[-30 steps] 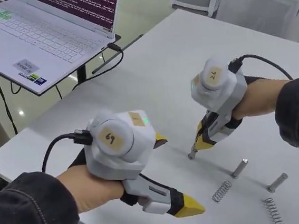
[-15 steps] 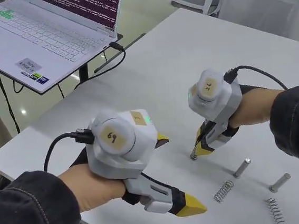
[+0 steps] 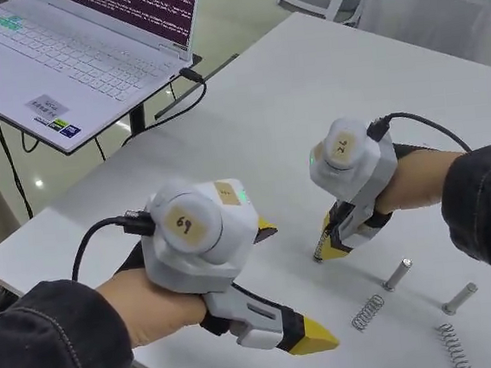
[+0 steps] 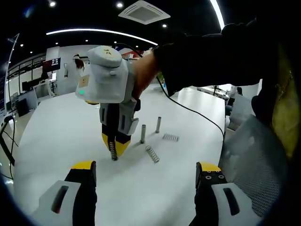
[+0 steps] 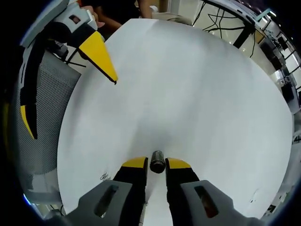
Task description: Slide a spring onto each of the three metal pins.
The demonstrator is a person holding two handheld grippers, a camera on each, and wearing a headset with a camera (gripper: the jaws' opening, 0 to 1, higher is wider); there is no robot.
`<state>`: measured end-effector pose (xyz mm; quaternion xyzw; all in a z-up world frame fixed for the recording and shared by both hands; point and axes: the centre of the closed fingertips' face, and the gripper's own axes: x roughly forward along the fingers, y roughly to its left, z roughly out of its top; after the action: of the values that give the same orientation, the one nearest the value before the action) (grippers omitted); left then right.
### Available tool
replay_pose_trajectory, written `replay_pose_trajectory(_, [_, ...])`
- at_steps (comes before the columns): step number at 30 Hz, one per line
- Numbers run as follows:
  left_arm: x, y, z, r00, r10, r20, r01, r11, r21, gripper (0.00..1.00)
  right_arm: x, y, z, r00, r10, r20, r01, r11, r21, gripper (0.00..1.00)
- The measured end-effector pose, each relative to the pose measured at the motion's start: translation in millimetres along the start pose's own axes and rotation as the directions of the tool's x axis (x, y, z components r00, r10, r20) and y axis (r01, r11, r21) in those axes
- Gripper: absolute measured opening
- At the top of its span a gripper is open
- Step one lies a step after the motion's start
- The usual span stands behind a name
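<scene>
Spring (image 5: 157, 161) coils sit pinched between the narrow jaws of the right gripper (image 5: 156, 165), seen end-on in the right gripper view; whether a pin runs inside cannot be told. The left gripper view gives the side aspect: the right gripper (image 4: 114, 147) points down at the table (image 4: 56, 141) with the spring (image 4: 113, 151) upright under its yellow tips, the lower end on the surface. In the head view the same spring (image 3: 321, 245) shows as a short ribbed stub.

The left gripper (image 4: 146, 165) has its jaws spread wide with nothing between them, and hovers near the front of the table (image 3: 323, 81).

Just beyond the right gripper (image 3: 328, 247) are two bare pins (image 3: 396, 275) (image 3: 458, 298), which look upright in the left gripper view, and two loose springs (image 3: 367, 312) (image 3: 450, 347) lying flat, all apart from each other. Ahead of the right gripper lies broad open tabletop; the table's near edge runs close beneath the left gripper (image 3: 303, 287). A laptop (image 3: 84, 43) stands off to the far left.

Since a second ago, the right gripper has stayed at the same spot, and the loose springs and pins lie as before.
</scene>
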<state>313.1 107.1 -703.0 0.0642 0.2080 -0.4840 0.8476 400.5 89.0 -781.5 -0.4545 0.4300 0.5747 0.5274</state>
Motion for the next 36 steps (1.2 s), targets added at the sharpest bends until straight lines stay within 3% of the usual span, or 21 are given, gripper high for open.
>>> replay_pose_trajectory(10, [0.6, -0.7, -0.7, 1.0000, -0.004, -0.008, 0.004, 1.000, 0.004, 0.84, -6.1, -1.5, -3.2, 0.9998, -0.014, 0.015, 0.014, 1.000, 0.015, 0.21])
replay_pose_trajectory(27, [2.7, -3.0, -1.2, 0.9995, -0.017, -0.026, 0.018, 1.000, 0.010, 0.84, -32.1, 0.9, -8.0, 0.9945, -0.071, 0.078, 0.066, 0.996, 0.064, 0.24])
replay_pose_trajectory(36, [4.0, -3.6, -3.9, 0.9988, -0.024, -0.042, 0.024, 1.000, 0.009, 0.83, -46.8, 4.6, -6.5, 0.9788, -0.122, 0.165, 0.103, 0.988, 0.119, 0.31])
